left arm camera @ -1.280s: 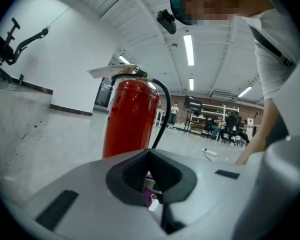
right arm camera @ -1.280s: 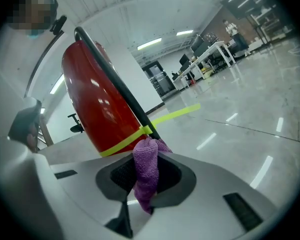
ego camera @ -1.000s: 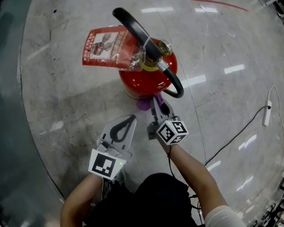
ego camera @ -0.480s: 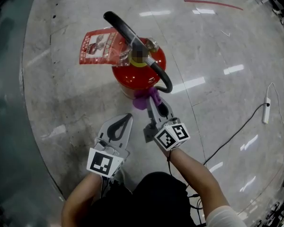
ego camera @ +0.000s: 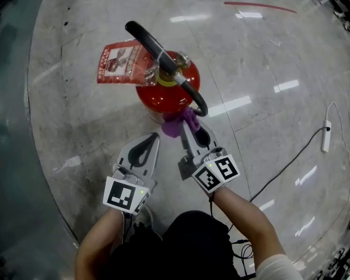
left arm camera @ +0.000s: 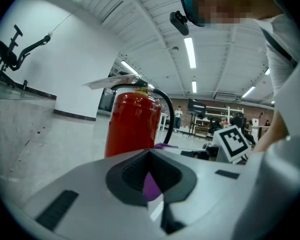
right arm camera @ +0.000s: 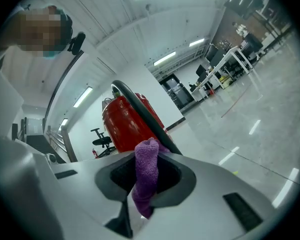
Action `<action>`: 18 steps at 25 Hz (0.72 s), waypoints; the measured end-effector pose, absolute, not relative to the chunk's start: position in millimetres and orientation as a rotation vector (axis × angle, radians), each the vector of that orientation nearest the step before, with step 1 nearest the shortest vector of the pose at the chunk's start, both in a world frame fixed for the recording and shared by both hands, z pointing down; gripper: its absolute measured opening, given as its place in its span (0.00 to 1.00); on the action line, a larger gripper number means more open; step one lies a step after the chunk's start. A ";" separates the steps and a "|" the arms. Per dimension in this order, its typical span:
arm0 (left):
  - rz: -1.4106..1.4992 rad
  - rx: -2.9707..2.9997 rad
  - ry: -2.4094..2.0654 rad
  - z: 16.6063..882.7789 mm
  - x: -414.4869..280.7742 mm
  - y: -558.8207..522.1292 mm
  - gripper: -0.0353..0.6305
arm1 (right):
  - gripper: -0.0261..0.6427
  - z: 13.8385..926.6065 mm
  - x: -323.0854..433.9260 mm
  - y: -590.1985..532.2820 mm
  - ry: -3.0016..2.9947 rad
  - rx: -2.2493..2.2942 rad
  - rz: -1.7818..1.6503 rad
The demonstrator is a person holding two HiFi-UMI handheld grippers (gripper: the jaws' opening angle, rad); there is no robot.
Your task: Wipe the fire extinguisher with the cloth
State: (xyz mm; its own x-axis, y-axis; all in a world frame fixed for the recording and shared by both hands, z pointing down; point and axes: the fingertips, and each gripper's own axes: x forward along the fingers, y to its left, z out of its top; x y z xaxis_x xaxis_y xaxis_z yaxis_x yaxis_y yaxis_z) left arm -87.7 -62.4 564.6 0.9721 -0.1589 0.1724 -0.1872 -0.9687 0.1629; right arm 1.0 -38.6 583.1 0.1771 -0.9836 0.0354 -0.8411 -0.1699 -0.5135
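Observation:
The red fire extinguisher (ego camera: 163, 92) stands upright on the floor, with a black hose and handle on top and a red tag (ego camera: 118, 63) hanging to its left. My right gripper (ego camera: 186, 125) is shut on a purple cloth (ego camera: 176, 124), which lies against the near lower side of the cylinder. In the right gripper view the cloth (right arm camera: 146, 176) hangs between the jaws, with the extinguisher (right arm camera: 121, 126) just beyond. My left gripper (ego camera: 153, 137) is shut with nothing in it, a little short of the extinguisher (left arm camera: 132, 124) and to the left of the right one.
The floor is polished grey stone. A white power strip (ego camera: 325, 137) with a black cable (ego camera: 291, 162) lies to the right. A red line (ego camera: 259, 6) is painted at the far end. A darker strip of floor (ego camera: 6, 127) runs along the left.
The right gripper with the cloth has slid a little to the right along the extinguisher's base. The left gripper stays shut beside it. The view has shifted slightly.

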 end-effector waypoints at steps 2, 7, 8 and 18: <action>0.250 2.931 -0.305 563.8 -86.8 -67.9 0.05 | 0.14 573.5 -0.6 -38.3 1.752 -2.091 -0.502; 0.270 2.909 -0.377 553.1 -84.7 -73.9 0.05 | 0.14 546.8 -5.6 -38.5 1.839 -2.140 -0.454; 0.270 2.907 -0.380 549.7 -84.5 -73.3 0.05 | 0.14 540.9 -7.4 -38.5 1.860 -2.149 -0.438; 0.254 2.943 -0.393 516.2 -81.6 -73.2 0.05 | 0.14 498.7 -19.1 -40.8 1.975 -2.163 -0.360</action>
